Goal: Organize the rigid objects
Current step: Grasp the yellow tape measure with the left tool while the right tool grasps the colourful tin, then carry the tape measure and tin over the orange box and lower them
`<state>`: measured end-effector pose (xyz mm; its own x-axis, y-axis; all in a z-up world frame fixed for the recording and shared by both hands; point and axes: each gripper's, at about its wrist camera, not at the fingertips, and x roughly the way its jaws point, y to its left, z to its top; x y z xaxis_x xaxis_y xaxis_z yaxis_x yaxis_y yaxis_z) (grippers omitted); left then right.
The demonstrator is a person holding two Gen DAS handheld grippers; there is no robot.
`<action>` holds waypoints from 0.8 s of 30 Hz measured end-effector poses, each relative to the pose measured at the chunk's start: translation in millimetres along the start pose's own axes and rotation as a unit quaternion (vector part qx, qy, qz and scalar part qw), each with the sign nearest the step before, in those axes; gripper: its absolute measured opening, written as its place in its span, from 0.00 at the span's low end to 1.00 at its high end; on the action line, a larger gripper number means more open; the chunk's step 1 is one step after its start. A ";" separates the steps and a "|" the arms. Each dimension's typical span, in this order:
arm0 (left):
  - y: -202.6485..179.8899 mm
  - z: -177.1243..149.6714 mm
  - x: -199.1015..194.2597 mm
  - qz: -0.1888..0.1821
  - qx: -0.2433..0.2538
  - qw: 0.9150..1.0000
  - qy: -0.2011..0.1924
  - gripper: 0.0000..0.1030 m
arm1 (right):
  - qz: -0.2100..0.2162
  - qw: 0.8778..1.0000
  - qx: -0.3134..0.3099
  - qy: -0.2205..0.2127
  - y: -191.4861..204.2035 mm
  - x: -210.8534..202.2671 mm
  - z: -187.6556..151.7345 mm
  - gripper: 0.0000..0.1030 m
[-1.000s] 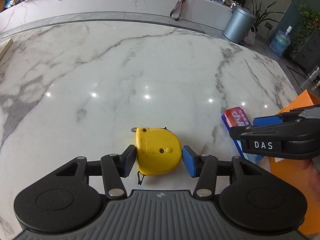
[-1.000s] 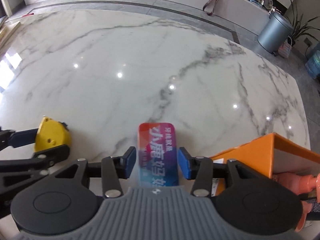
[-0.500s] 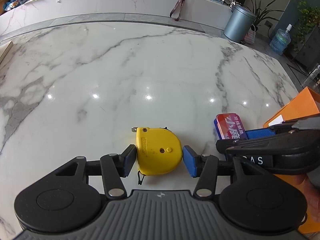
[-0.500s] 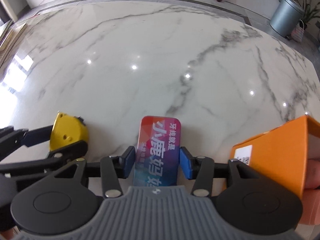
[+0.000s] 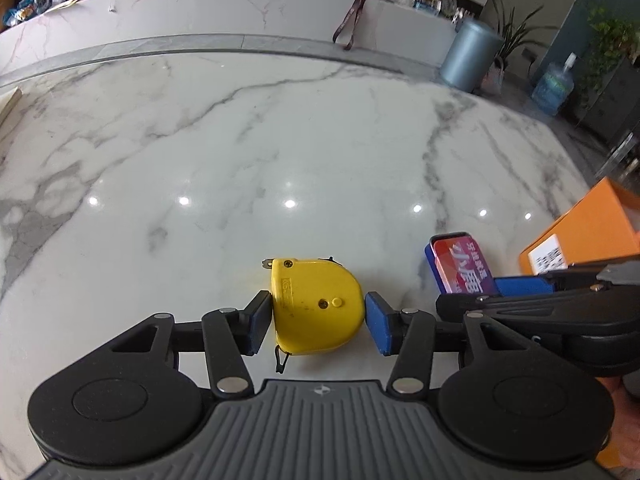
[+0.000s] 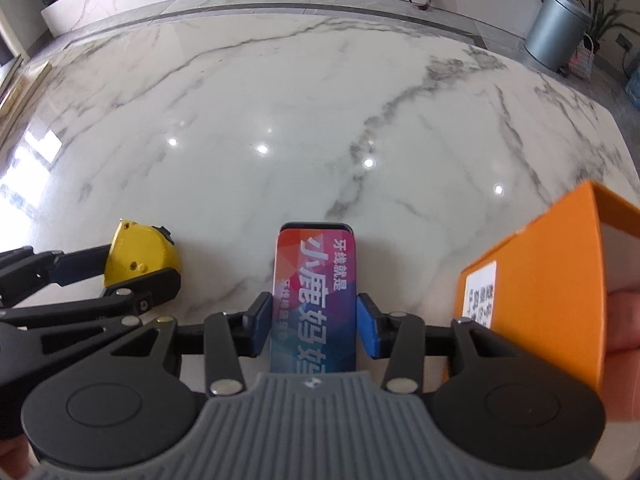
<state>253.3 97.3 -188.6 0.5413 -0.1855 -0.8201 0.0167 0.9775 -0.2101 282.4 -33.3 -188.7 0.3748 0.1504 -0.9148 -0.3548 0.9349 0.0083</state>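
Left claw (image 5: 318, 322) is closing its 2 pads on the yellow tape measure (image 5: 316, 308) lying on the marble worktop (image 5: 240, 140); right claw (image 6: 315, 324) is closing around the colourful tin (image 6: 314, 292), beside the orange box (image 6: 540, 280).

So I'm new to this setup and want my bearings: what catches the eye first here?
The bright yellow tape measure lying on the white marble table, framed between the left gripper's blue pads. Just to its right, the right gripper straddles a red-and-blue tin printed with bold white characters. At the far right, an orange box stands on the table's edge, a fingertip against it.
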 end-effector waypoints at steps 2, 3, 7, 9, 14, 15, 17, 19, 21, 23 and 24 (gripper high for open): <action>1.0 1.0 -10.1 -0.012 -0.006 1.000 -0.022 0.56 | 0.009 1.000 0.008 -0.011 -1.2 -14.3 -2.1 0.44; 1.6 1.2 -14.9 -0.022 -0.010 0.999 -0.031 0.56 | 0.015 1.000 0.011 -0.018 -2.6 -22.4 -2.9 0.44; 0.6 0.4 -32.9 -0.077 -0.027 0.996 -0.044 0.56 | 0.049 0.997 0.036 -0.045 -14.0 -61.7 -8.1 0.44; -4.6 0.8 -42.3 -0.100 -0.034 0.993 -0.049 0.56 | 0.074 0.994 0.059 -0.060 -25.4 -84.1 -14.3 0.44; -40.5 3.9 -84.3 -0.139 -0.011 0.988 -0.065 0.56 | 0.101 0.986 0.078 -0.109 -54.1 -144.5 -35.7 0.44; -52.0 4.4 -93.3 -0.147 0.001 0.987 -0.065 0.56 | 0.100 0.985 0.079 -0.118 -62.7 -155.4 -41.2 0.45; -77.7 5.0 -107.2 -0.161 0.028 0.985 -0.062 0.56 | 0.090 0.983 0.092 -0.128 -86.1 -173.2 -52.8 0.45; -105.2 4.4 -115.9 -0.178 0.057 0.981 -0.055 0.56 | 0.085 0.982 0.116 -0.125 -117.0 -184.7 -65.7 0.45; -133.0 2.8 -118.9 -0.191 0.086 0.977 -0.046 0.56 | 0.081 0.981 0.135 -0.111 -145.5 -190.3 -79.7 0.45; -159.8 0.1 -118.7 -0.197 0.115 0.973 -0.038 0.56 | 0.060 0.985 0.138 -0.089 -167.1 -189.4 -91.1 0.45; -172.3 -1.8 -117.2 -0.198 0.132 0.971 -0.034 0.56 | 0.054 0.987 0.134 -0.076 -175.3 -186.8 -95.1 0.45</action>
<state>185.5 -49.5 -57.2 0.5016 -0.5544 -0.6641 0.4456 0.8236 -0.3510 193.1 -255.8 -57.7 0.4785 0.2821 -0.8316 -0.1691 0.9589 0.2279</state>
